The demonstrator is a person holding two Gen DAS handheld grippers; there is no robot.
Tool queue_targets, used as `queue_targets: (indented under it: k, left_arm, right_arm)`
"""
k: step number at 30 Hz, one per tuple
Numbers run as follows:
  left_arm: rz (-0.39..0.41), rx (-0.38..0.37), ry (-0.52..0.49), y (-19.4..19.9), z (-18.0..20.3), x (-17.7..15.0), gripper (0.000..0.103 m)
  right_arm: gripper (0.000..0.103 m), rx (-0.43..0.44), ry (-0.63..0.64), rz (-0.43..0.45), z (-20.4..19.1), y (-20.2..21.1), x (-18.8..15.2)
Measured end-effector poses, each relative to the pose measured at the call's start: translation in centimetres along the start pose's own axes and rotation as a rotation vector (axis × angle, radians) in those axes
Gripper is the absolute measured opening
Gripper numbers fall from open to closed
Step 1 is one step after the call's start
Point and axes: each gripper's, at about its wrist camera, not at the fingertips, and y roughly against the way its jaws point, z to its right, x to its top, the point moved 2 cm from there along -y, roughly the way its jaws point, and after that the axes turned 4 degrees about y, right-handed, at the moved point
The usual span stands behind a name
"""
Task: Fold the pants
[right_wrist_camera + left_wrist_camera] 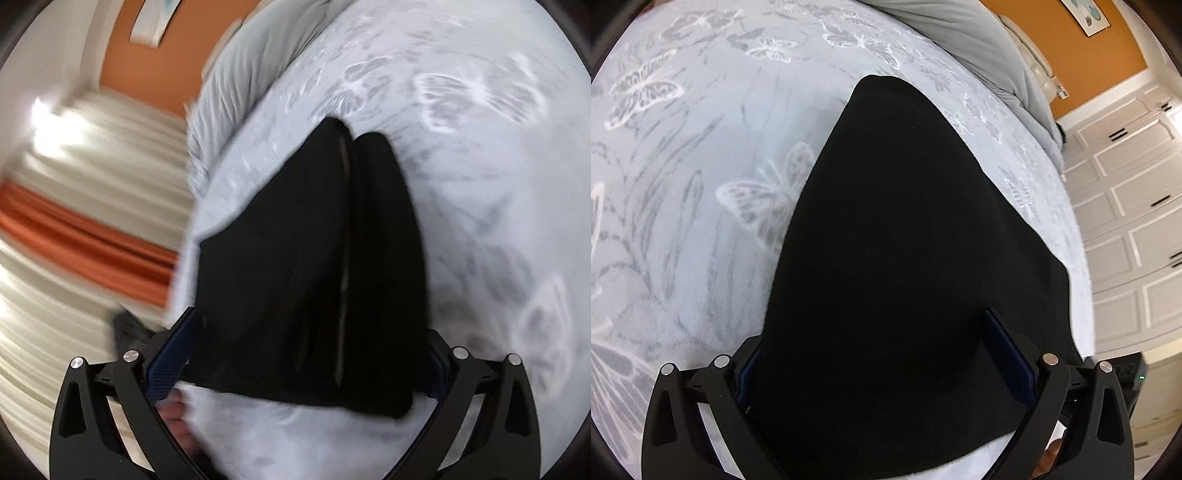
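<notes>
Black pants (894,236) lie stretched out on a pale bedspread with a butterfly print (683,155). In the left wrist view they fill the middle and narrow toward the far end. My left gripper (882,354) is open, its blue-padded fingers (1004,354) spread wide on either side of the near end of the pants. In the right wrist view the pants (303,266) show two legs side by side with a seam line between them. My right gripper (303,362) is open too, fingers (173,354) straddling the near end. This view is motion-blurred.
A grey pillow or duvet (979,40) lies at the head of the bed. White panelled cabinet doors (1126,221) and an orange wall (1071,44) stand beyond the bed's right edge. In the right wrist view, striped curtains (74,221) are off the bed's left edge.
</notes>
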Motion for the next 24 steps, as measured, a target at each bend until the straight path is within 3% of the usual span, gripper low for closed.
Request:
queue_targets:
  k: [1,3,4,5,9,11,13,15,17,19,21,22,24]
  left_arm:
    - [0.006,0.018,-0.01,-0.3,0.3,0.0,0.098]
    - [0.014,0.07,-0.067,-0.8,1.3,-0.1,0.097]
    - [0.018,0.077,-0.087,-0.9,1.7,-0.1,0.091]
    - [0.022,0.069,-0.112,-0.7,2.3,-0.3,0.078]
    - [0.027,0.044,-0.18,2.9,3.7,-1.9,0.031]
    - [-0.006,-0.003,-0.194,5.1,4.0,-3.4,0.028]
    - [-0.047,-0.004,-0.191,5.7,3.2,-5.3,0.03]
    - [-0.054,0.048,-0.189,4.6,2.3,-6.4,0.044]
    - [-0.013,0.109,-0.199,4.1,2.2,-7.0,0.055]
    - [0.031,0.156,-0.254,4.3,2.9,-7.0,0.063]
    - [0.078,0.21,-0.274,4.4,3.0,-6.7,0.084]
    - [0.078,0.202,-0.255,4.1,2.8,-6.5,0.085]
    - [-0.025,0.048,-0.126,2.9,1.3,-5.4,0.087]
  right_arm:
    - [0.083,-0.052,0.038,0.009,-0.4,-0.2,-0.1]
    - [0.052,-0.079,0.04,0.021,-0.5,0.0,-0.2]
    - [0.045,-0.043,0.002,0.028,-0.2,0.5,-0.2]
    - [0.038,-0.025,-0.015,0.037,-0.3,1.2,-0.3]
    - [0.035,0.0,0.01,0.08,-2.6,5.8,-2.9]
    - [0.035,-0.011,0.01,0.077,-2.4,7.7,-5.0]
    - [0.037,-0.006,-0.036,0.043,-0.4,8.0,-6.8]
    - [0.042,0.049,-0.136,0.009,2.2,6.9,-8.1]
    - [0.043,0.108,-0.199,0.02,3.2,6.9,-8.2]
    - [0.047,0.08,-0.162,0.03,2.6,6.8,-8.0]
    - [0.05,0.064,-0.143,0.037,2.3,6.6,-8.2]
    - [0.05,0.063,-0.139,0.041,2.2,6.5,-8.2]
    - [0.051,0.073,-0.146,0.046,2.2,6.3,-8.2]
